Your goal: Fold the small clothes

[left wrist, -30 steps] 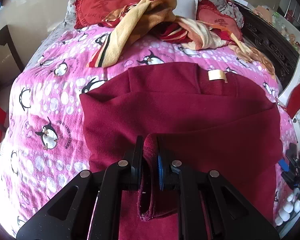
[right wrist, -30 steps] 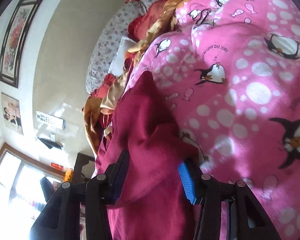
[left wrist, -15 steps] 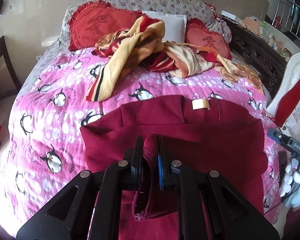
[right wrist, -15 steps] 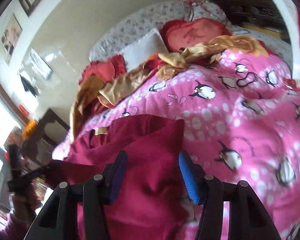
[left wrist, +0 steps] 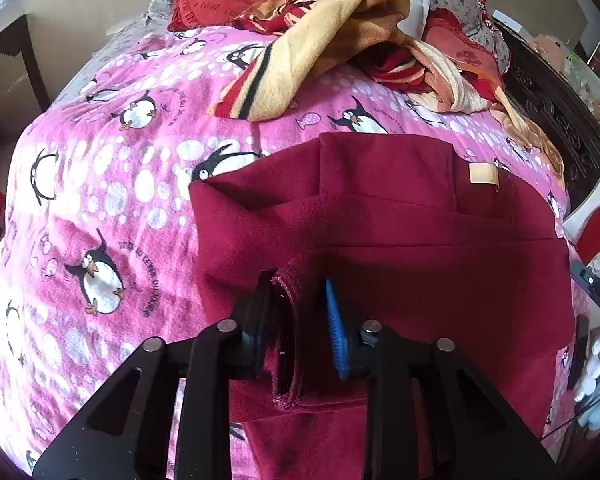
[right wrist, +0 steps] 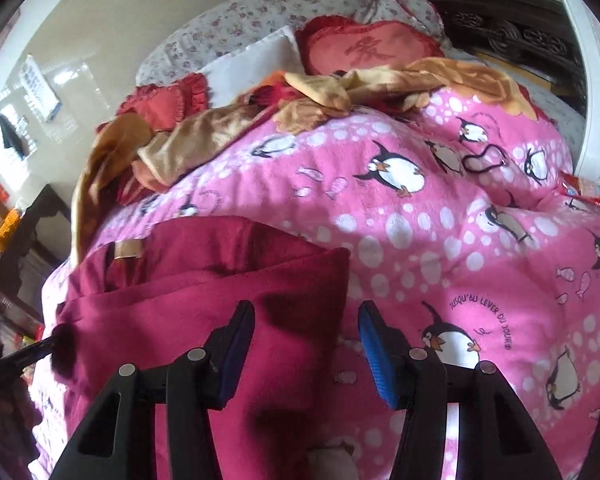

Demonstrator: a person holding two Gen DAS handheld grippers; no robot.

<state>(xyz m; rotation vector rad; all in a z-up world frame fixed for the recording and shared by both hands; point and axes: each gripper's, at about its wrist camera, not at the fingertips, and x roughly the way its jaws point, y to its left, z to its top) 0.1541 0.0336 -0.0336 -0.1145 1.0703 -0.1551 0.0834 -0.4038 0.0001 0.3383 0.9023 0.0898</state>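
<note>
Dark red garment (left wrist: 420, 240) lies folded on the pink penguin blanket (left wrist: 100, 200), its tan label (left wrist: 483, 173) toward the striped yellow-and-red towel (left wrist: 312, 56) heaped at the pillow end. My left gripper (left wrist: 298, 316) has its jaws opening, a raised fold of the garment's hem standing between them against the left pad, clear of the blue one. My right gripper (right wrist: 306, 354) hangs with jaws apart over the garment's edge beside the blanket, gripping nothing I can see.

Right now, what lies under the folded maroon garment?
The maroon garment lies on the pink penguin blanket, which shows around it. What the blanket covers beneath the garment cannot be seen.
</note>
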